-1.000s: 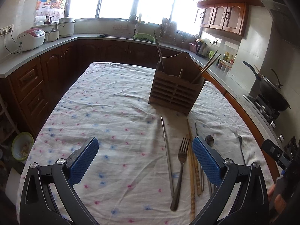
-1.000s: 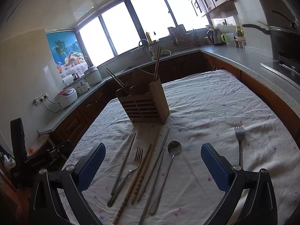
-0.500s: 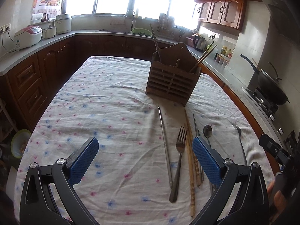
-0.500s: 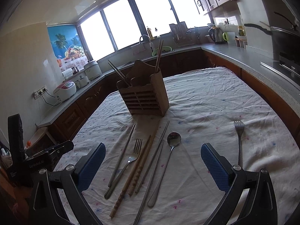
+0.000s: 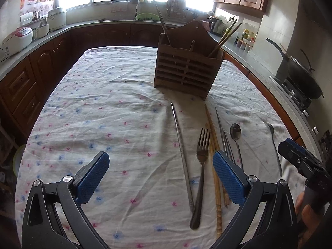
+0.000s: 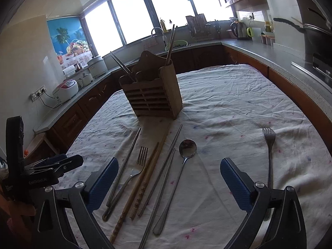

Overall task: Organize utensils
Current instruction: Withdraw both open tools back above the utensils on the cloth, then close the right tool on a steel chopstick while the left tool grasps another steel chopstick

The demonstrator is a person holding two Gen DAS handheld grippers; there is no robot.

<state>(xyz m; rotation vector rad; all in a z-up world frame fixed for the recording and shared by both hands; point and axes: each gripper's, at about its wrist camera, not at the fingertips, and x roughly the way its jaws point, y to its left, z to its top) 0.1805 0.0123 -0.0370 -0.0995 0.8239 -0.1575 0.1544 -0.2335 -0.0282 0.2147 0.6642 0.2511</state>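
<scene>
Both grippers are hovering wide open and empty over a cloth-covered table (image 5: pixel 103 108). Loose utensils — fork (image 5: pixel 202 166), spoon (image 6: pixel 178 178), metal and bamboo chopsticks (image 6: pixel 139 184) — are lying side by side before the wooden holder (image 5: pixel 186 70). Left gripper (image 5: pixel 160 178), right gripper (image 6: pixel 169 183): best pinching one handle crosswise, clear of its neighbours, then lifting.

From my left camera, the floral tablecloth (image 5: pixel 99 112) lies bare on the left and centre, open room to pass. At the far centre the wooden utensil holder (image 5: pixel 186 70) stands upright, chopsticks leaning out of its top. Near right, a row of utensils crowds the cloth: a metal chopstick (image 5: pixel 181 151), a fork (image 5: pixel 201 170), bamboo chopsticks (image 5: pixel 215 155), a spoon (image 5: pixel 235 132). A second fork (image 6: pixel 269 151) lies apart, far right.
</scene>
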